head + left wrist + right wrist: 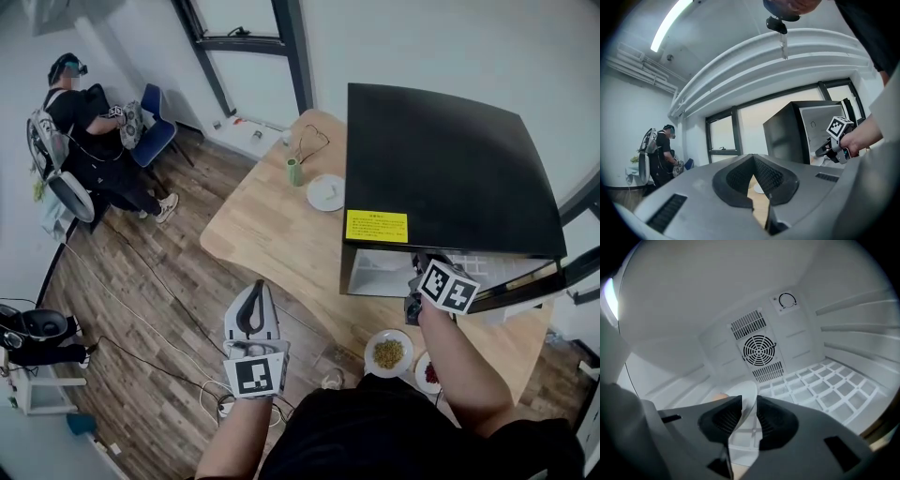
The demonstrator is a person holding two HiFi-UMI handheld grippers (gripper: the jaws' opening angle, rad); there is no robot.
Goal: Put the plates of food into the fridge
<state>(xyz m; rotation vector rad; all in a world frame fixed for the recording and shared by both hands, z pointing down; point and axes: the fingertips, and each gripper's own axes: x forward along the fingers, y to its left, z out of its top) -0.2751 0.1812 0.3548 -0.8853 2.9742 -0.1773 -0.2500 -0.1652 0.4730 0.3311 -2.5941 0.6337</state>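
the right hand-held gripper [749, 402] reaches into the open black fridge [441, 159], which stands on the wooden worktop [272, 234]. its jaws are released and stand apart. the rim of a white plate [747, 389] stands on edge between them, with a gap showing on the right-hand side. most of that plate is hidden behind the jaws. a small orange patch at its left may be food but is too little to tell. beyond it are the white wire shelf [834, 390] and the round fan grille [759, 348]. from the head view only the gripper's marker cube shows at the fridge mouth.

the left hand-held gripper [255, 289] hangs off the worktop edge over the floor, clenched on nothing.

two more plates sit on the worktop in front of the fridge. one is a plate of noodles [388, 353]. the other is a plate of red food [429, 372], half covered by the right forearm.
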